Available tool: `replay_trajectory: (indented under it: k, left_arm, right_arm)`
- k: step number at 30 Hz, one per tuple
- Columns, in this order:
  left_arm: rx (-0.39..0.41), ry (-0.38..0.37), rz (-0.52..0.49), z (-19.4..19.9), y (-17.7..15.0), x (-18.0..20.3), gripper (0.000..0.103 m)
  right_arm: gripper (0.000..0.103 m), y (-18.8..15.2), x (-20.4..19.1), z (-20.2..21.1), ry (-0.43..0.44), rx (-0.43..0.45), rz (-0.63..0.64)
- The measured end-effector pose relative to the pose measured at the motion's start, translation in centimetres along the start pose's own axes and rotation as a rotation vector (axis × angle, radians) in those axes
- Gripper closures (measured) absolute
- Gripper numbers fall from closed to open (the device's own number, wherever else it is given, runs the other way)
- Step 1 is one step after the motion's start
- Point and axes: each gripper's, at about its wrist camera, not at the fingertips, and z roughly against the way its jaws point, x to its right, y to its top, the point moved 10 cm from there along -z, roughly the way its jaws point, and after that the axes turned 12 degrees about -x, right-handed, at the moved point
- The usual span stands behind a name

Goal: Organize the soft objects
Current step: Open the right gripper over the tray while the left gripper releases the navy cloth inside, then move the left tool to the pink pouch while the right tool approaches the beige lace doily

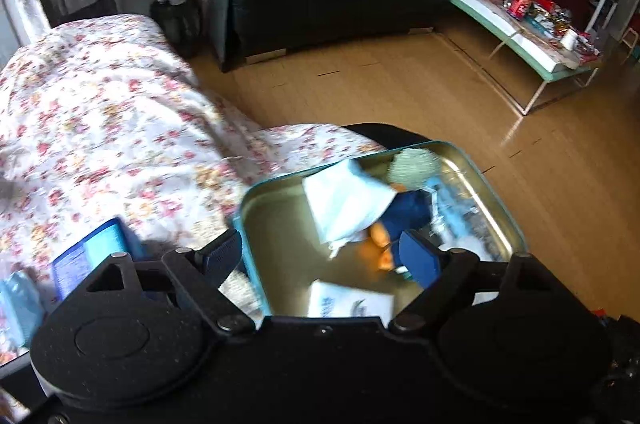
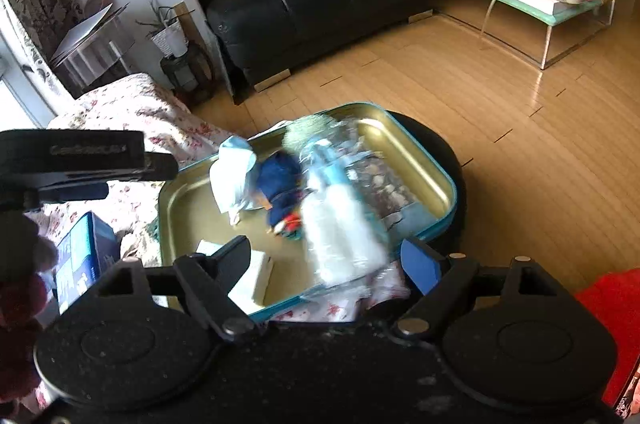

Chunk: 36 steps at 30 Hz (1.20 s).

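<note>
A: Floral bedcover (image 1: 104, 128) runs under everything close to you, and the gold-lined tin tray (image 2: 420, 160) sits at its edge, on something dark and round whose nature I can't make out.

B: What are your grippers doing?

A: Your left gripper (image 1: 320, 256) stands spread over the tray with nothing between its pads; the white cloth pouch (image 1: 344, 204) lies loose in the tray just ahead of it. Your right gripper (image 2: 332, 264) is also wide apart. A blurred clear plastic bundle (image 2: 340, 224) lies between its fingers, but the pads don't look pressed on it, so I'd call it released.

B: Where are the soft things?

A: Inside the tray: the pouch, a dark blue doll (image 2: 280, 184) with orange bits beside it, a grey-green pom-pom (image 1: 416, 164) at the far rim, and a small white box (image 2: 252, 276) at the near edge. A blue carton (image 1: 92, 256) waits outside, on the bedcover to the left.

B: How do you finish this step well?

A: I'd lift your left gripper straight off so a finger doesn't snag the pouch. Then take the bundle by its middle, and set it flat along the tray's free right side.

B: And farther off?

A: Wooden floor (image 2: 480, 96), then a black sofa (image 2: 320, 12).
</note>
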Motion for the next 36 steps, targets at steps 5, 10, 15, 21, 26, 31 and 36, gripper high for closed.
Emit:
replay_trajectory:
  k: [5,10,15,21,26,31,36]
  left_arm:
    - [0.017,0.048,0.047,1.6,-1.2,-3.6,0.015]
    - [0.070,0.152,0.099,4.1,-2.1,-8.9,0.013]
    - [0.107,0.234,0.176,6.1,-3.3,-15.0,0.007]
    - [0.105,0.301,0.321,7.1,-5.2,-22.7,0.007]
    - [0.088,0.396,0.445,7.3,-7.4,-29.7,0.007]
    - [0.061,0.419,0.591,6.8,-9.2,-35.7,0.007]
    - [0.032,0.407,0.697,5.0,-9.5,-38.9,0.007]
  right_arm:
    - [0.020,-0.4,-2.0,0.3,0.002,0.006,0.058]
    - [0.009,-0.5,-4.5,0.7,0.004,0.024,0.131]
    - [0.001,-0.8,-7.7,0.9,-0.002,0.044,0.225]
    - [0.000,-1.2,-12.0,0.4,0.000,0.045,0.321]
    - [0.000,-1.5,-15.1,-0.5,-0.004,0.032,0.355]
    - [0.000,-1.8,-17.7,-1.6,0.009,0.011,0.374]
    - [0.000,-1.9,-19.9,-2.4,0.017,0.003,0.391]
